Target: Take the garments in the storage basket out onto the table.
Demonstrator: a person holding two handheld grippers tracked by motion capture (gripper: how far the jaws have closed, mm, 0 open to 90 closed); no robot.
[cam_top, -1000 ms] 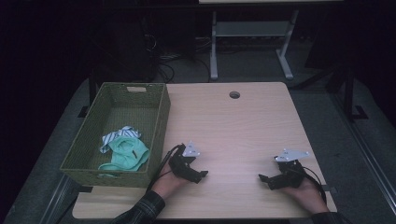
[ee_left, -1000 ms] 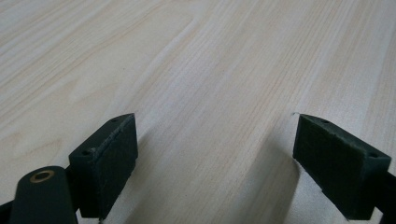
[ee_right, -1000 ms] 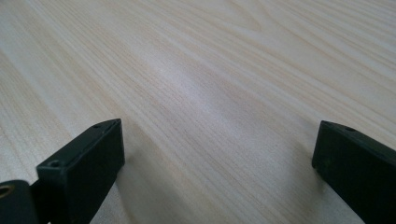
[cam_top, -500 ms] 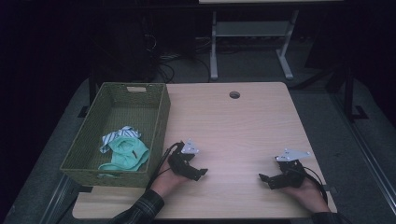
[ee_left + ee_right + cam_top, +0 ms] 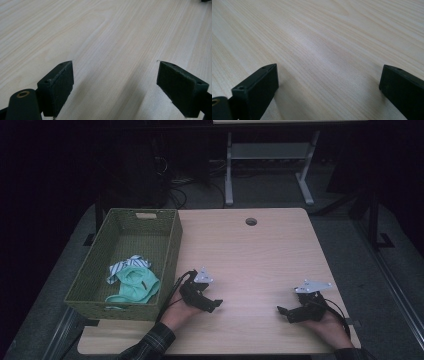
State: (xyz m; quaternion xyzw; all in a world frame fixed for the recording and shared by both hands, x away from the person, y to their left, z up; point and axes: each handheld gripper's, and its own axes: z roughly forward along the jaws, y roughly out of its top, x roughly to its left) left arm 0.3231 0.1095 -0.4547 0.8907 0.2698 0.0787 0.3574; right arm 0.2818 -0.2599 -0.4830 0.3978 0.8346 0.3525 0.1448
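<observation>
Right now your left gripper, jaws wide apart and empty like your right gripper's, sits nearer the mint garment, which lies to its left inside the basket.

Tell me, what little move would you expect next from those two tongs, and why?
Probably the left tongs should swing toward the basket and reach for the green cloth inside. Both the left tongs and the right tongs rest open and empty on the bare table, and the cloth lies nearest the left one.
</observation>
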